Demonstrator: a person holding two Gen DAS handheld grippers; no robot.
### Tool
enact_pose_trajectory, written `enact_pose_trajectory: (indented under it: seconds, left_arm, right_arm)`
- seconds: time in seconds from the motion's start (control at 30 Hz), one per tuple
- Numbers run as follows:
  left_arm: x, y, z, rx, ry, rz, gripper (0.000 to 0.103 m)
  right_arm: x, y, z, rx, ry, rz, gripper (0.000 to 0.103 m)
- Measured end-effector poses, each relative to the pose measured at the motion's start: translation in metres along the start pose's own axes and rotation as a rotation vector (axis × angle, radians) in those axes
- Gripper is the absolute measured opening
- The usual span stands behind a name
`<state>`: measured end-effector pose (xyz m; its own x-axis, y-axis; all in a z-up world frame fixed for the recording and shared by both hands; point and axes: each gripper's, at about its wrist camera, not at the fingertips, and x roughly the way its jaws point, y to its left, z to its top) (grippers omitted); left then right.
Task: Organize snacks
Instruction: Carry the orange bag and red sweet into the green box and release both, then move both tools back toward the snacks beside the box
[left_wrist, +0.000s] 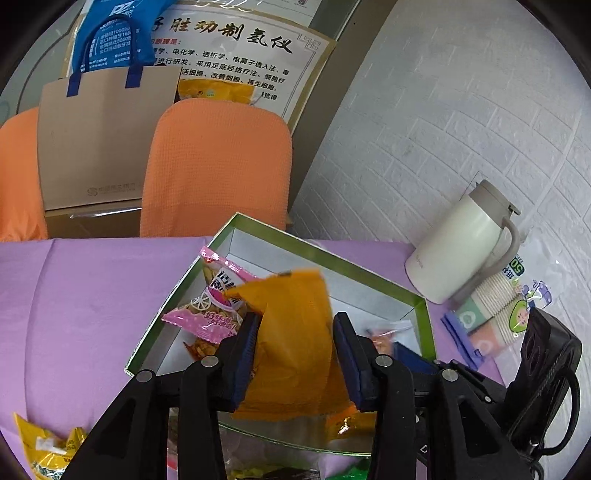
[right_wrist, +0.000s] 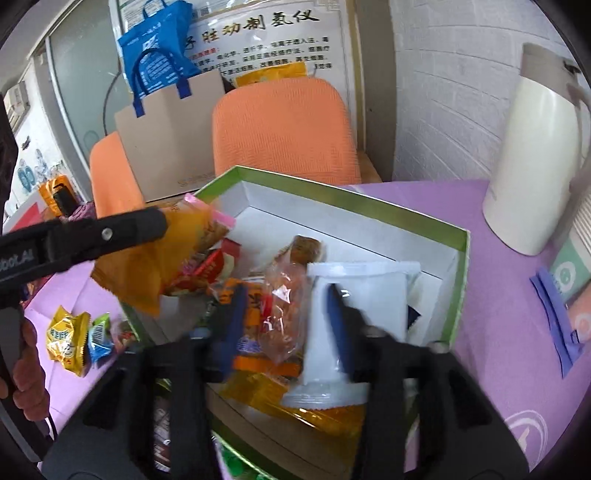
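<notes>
Orange packet (left_wrist: 295, 332) over the green-rimmed box (left_wrist: 421, 306), hanging loose between the spread jaws of left gripper (left_wrist: 295, 332) — released. White packet (right_wrist: 354, 314) inside the box, right gripper (right_wrist: 286, 310) also let go. Dropping step; next, back to the yellow snacks (right_wrist: 66, 339) left of the box.

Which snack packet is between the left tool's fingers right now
The plain orange packet, hanging over the green-rimmed box. It sits between the left tool's open pads. The pink packet lies in the box, and the yellow one is on the cloth.
</notes>
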<state>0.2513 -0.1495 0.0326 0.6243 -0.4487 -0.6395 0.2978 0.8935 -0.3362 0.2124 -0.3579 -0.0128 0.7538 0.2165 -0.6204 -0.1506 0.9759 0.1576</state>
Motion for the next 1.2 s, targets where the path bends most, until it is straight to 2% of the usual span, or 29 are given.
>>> enact_pose_trajectory:
  seconds: [0.03,0.07,0.1,0.17,0.2,0.43,0.63,0.8,0.97,1.2]
  left_arm:
    - [0.001,0.003,-0.001,-0.007,0.014,0.001,0.075]
    - [0.002,0.007,-0.003,-0.023,0.024,0.008,0.081]
    - [0.001,0.011,-0.004,-0.042,0.020,0.018,0.084]
    - [-0.001,0.017,-0.005,-0.065,0.018,0.026,0.084]
    - [-0.003,0.019,-0.005,-0.073,0.026,0.033,0.084]
    - [-0.025,0.020,-0.007,-0.080,0.012,0.018,0.084]
    - [-0.062,0.000,-0.022,0.019,0.005,0.028,0.084]
    - [-0.094,-0.006,-0.048,0.078,0.005,0.044,0.084]
    - [-0.115,0.003,-0.081,0.078,0.013,0.006,0.084]
    - [-0.117,0.020,-0.115,0.035,0.033,-0.008,0.084]
  right_arm:
    - [-0.006,-0.002,-0.001,0.001,-0.022,-0.007,0.078]
    - [-0.011,-0.003,-0.002,0.002,-0.037,-0.019,0.085]
    - [-0.017,-0.005,-0.004,0.002,-0.048,-0.025,0.087]
    - [-0.027,-0.008,-0.006,0.003,-0.064,-0.033,0.100]
    - [-0.031,-0.009,-0.007,0.005,-0.071,-0.035,0.102]
    - [-0.058,0.006,-0.010,-0.003,-0.095,0.000,0.102]
    - [-0.094,0.033,-0.027,-0.089,-0.156,0.050,0.102]
    - [-0.113,0.049,-0.053,-0.139,-0.156,0.076,0.102]
    - [-0.110,0.055,-0.086,-0.127,-0.092,0.083,0.102]
    - [-0.083,0.064,-0.122,-0.086,0.039,0.122,0.102]
